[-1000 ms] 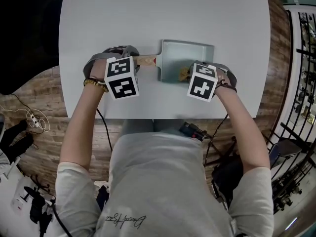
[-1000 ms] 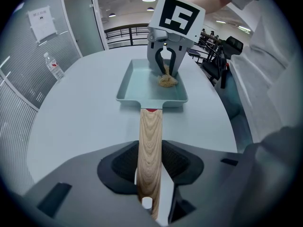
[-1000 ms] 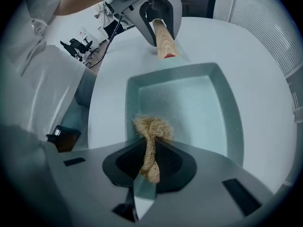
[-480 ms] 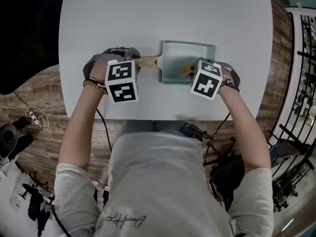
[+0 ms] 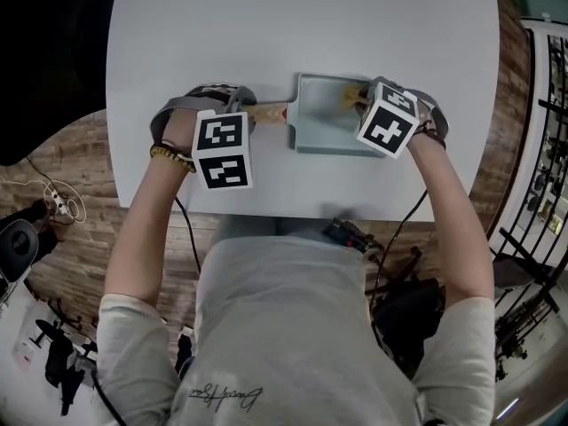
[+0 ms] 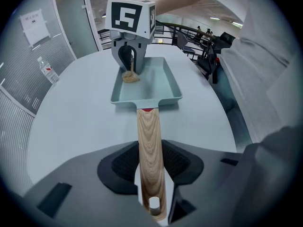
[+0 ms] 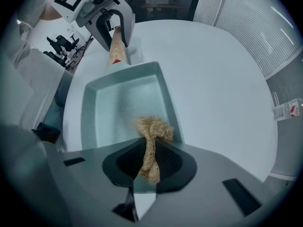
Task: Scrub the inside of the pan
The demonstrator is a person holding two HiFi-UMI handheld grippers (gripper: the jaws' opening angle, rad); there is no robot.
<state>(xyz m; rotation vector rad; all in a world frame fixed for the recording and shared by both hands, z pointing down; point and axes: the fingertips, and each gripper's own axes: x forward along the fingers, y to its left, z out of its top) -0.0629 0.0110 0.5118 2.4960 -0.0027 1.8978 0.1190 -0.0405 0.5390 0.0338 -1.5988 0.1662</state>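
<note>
A rectangular pale teal pan (image 5: 324,124) sits flat on the light grey worktop (image 5: 293,25), towards the edge nearest the person and a little right of its middle. Its wooden handle (image 5: 266,110) sticks out level towards the person's left. The left tongs (image 6: 150,167) are clenched on that handle near its free end. Both pads press the wood from either side, and the small hole at the handle's tip shows just behind them. From this side the handle runs straight ahead to a red collar where it joins the pan's short wall. The right tongs (image 7: 150,162) reach over the pan's opposite short wall and grasp a wad of tan, fibrous scrubber (image 7: 152,129). The lower part of the wad is pinched thin between the pads and the frayed upper part bulges out past their tips. The scrubber lies inside the pan, down at the floor. It is close to the short wall farthest from the handle and towards the corner away from the person. The rest of the pan's floor is bare, with a faint dull smear near its middle. The person wears a grey shirt, with a beaded bracelet (image 5: 171,152) on the left wrist. A dark office chair (image 7: 156,1) stands beyond the worktop's far edge in the right gripper view.
</note>
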